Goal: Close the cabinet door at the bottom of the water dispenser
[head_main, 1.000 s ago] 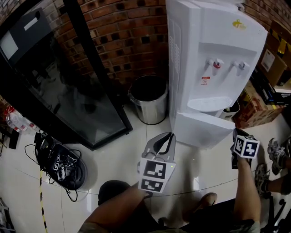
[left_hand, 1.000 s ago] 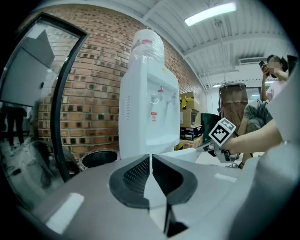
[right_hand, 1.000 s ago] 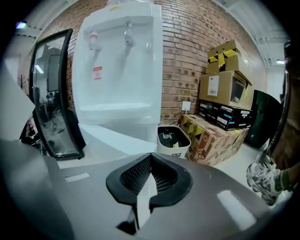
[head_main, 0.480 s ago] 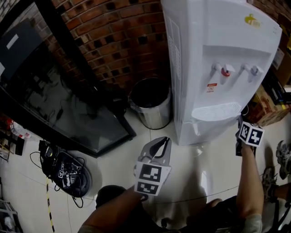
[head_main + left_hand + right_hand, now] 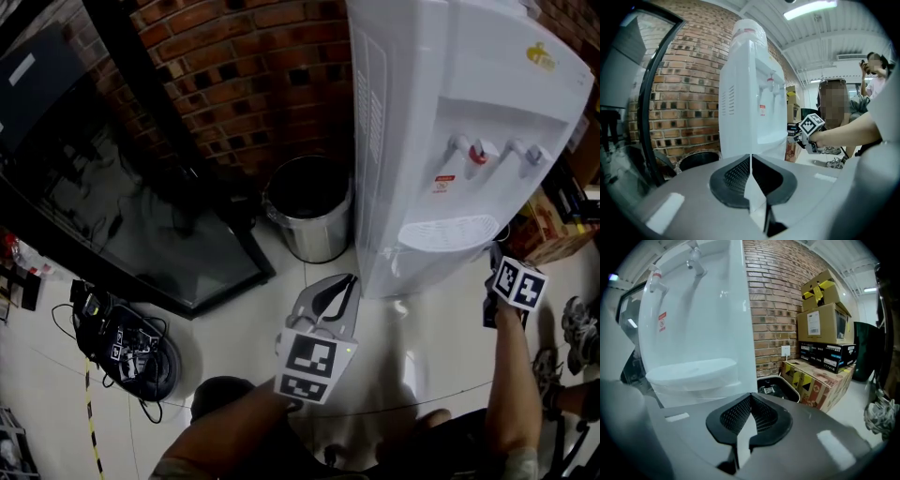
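My left tongs [image 5: 750, 158] and right tongs [image 5: 750, 395] both closed, empty, aimed slightly downward; right forearm [image 5: 511, 375] stretched forward.

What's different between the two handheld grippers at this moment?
The left gripper hangs over the floor, clear of the water dispenser; the right gripper is close by its front, near the drip tray. The left gripper faces the dispenser's corner, the right gripper looks past its front toward cardboard boxes. Both are shut and empty.

The white water dispenser [image 5: 441, 141] rises at two o'clock, a steel bin [image 5: 307, 208] at its eight; left gripper [image 5: 349, 280] at six, right gripper [image 5: 495, 259] at three.
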The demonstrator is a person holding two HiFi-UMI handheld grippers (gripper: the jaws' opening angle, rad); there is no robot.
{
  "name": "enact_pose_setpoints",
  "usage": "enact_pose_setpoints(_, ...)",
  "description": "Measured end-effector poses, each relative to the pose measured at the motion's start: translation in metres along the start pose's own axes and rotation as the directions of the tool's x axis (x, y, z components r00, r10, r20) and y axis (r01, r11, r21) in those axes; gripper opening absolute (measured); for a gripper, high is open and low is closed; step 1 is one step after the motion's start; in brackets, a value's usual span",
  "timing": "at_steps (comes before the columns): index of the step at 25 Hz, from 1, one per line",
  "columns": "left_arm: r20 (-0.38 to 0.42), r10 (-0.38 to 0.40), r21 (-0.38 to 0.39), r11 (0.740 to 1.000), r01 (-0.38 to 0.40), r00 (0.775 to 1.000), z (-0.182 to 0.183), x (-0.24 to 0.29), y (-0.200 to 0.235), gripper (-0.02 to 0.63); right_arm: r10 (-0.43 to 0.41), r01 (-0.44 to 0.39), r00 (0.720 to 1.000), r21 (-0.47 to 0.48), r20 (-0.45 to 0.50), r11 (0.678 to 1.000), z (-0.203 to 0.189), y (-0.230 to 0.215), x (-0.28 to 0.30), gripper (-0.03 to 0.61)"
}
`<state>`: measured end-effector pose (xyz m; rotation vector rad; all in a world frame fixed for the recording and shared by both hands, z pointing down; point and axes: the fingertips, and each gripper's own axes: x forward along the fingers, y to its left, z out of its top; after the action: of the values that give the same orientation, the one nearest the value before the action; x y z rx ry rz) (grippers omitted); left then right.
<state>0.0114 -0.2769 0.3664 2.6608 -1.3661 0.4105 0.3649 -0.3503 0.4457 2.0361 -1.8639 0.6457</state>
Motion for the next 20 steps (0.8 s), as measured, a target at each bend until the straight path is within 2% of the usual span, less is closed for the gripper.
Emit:
enact_pose_setpoints(6, 0.078, 0.008, -0.035, 0.999, -0.005, 0.997, 0.024, -0.03, -0.01, 0.008, 0.047, -0.039, 0.997, -0.128, 0.062, 0.991, 0.021, 0.039, -0.054, 0.001)
enact_pose_setpoints(9, 0.093, 0.03, -0.047, 0.999, -0.026, 0.995, 0.026, -0.046, -0.013, 0.005, 0.073, -0.054, 0.992, -0.169, 0.105, 0.984, 0.031, 0.054, -0.087, 0.0)
enact_pose_setpoints(14, 0.098, 0.075, -0.052, 0.996, -0.07, 0.992, 0.021, -0.077, -0.016, 0.002, 0.123, -0.089, 0.976, -0.185, 0.18, 0.979, 0.043, 0.078, -0.146, 0.0)
enact_pose_setpoints(20, 0.087, 0.111, 0.009, 0.994, -0.112, 0.99, 0.013, -0.106, -0.017, 0.002, 0.195, -0.141, 0.943, -0.206, 0.271, 0.968, 0.06, 0.113, -0.207, 0.0)
